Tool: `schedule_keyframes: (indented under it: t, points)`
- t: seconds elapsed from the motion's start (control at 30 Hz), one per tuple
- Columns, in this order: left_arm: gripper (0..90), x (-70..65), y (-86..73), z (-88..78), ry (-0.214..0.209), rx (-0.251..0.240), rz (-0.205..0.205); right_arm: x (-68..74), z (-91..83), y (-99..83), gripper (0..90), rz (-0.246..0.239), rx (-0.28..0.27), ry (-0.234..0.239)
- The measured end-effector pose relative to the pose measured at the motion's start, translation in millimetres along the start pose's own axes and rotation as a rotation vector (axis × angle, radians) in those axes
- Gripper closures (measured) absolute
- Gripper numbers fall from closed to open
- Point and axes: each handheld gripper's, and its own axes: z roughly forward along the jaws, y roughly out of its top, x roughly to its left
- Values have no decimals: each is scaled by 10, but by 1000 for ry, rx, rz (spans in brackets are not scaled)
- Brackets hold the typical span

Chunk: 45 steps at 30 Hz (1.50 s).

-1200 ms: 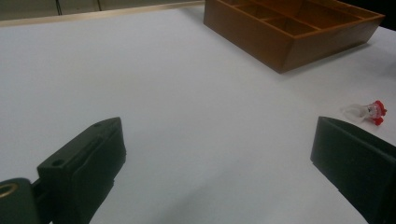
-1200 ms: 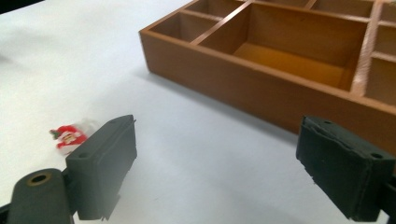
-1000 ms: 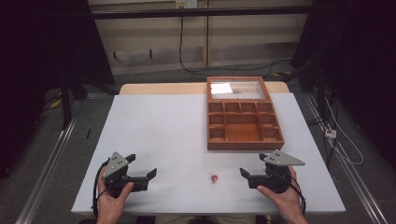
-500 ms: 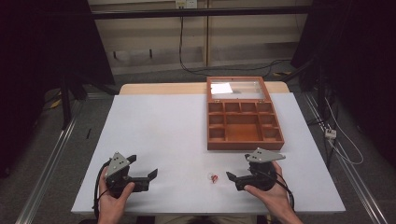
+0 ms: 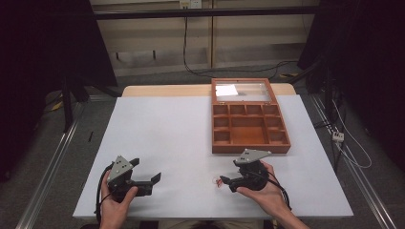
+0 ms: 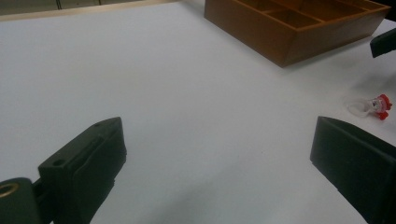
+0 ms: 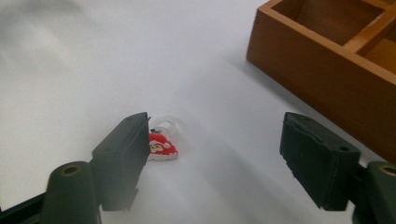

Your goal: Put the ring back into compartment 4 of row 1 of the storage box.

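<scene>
A small ring with a clear band and a red Santa charm (image 5: 217,182) lies on the white table near the front edge. My right gripper (image 5: 227,178) points left at it. In the right gripper view the ring (image 7: 162,147) lies between the jaws, right against the left-hand one, while the right-hand jaw stands well clear. The right gripper (image 7: 217,128) has just been closing its jaws and is still open. My left gripper (image 5: 145,171) rests open at the front left with nothing between its jaws. From the left gripper (image 6: 217,135) the ring (image 6: 373,105) shows far off to the right.
An open wooden compartment box (image 5: 250,149) with a glass lid folded back stands behind the right gripper; its near wall (image 7: 327,79) is close on the right. The white table (image 5: 167,138) spreads wide between the two hands. One jaw tip of the right gripper (image 6: 383,42) shows.
The right hand has slid left along the table's front until its jaws straddle the ring, and its jaws have narrowed. The left hand and the box have not moved.
</scene>
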Motion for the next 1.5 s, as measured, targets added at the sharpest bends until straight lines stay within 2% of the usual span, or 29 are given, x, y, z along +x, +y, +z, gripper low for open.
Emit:
schedule_keyframes:
  t: [0.13,0.17,0.3,0.4,0.43,0.53,0.6,0.7,0.83,0.93,1.13,1.5]
  points:
    - [33,-10,-5,7,-1,6,-2,96,99,30,330,-39,15,31]
    - [34,-10,-5,7,-1,6,-2,96,99,30,330,-39,15,31]
    - [34,-16,-8,9,-3,12,5,172,207,30,421,-59,25,37]
    - [33,-13,-9,9,-4,17,4,180,233,8,443,-59,28,45]
    - [34,-14,-8,9,-3,15,3,192,253,-22,483,-61,38,49]
    - [33,-17,-9,8,-5,19,2,218,263,-49,503,-74,53,47]
    - [33,-14,-14,7,-7,21,-1,232,249,-50,553,-88,68,41]
    - [34,-4,-18,6,0,20,-6,218,241,-44,595,-86,65,43]
    - [33,-5,-17,5,-6,19,-9,227,280,-62,606,-95,90,56]
    - [33,18,-26,10,-10,23,-25,249,291,-61,587,-111,89,36]
    - [34,14,-26,10,-11,27,-26,241,293,-58,676,-86,87,40]
    - [34,36,-26,15,-10,29,-39,229,295,-48,713,-73,85,36]
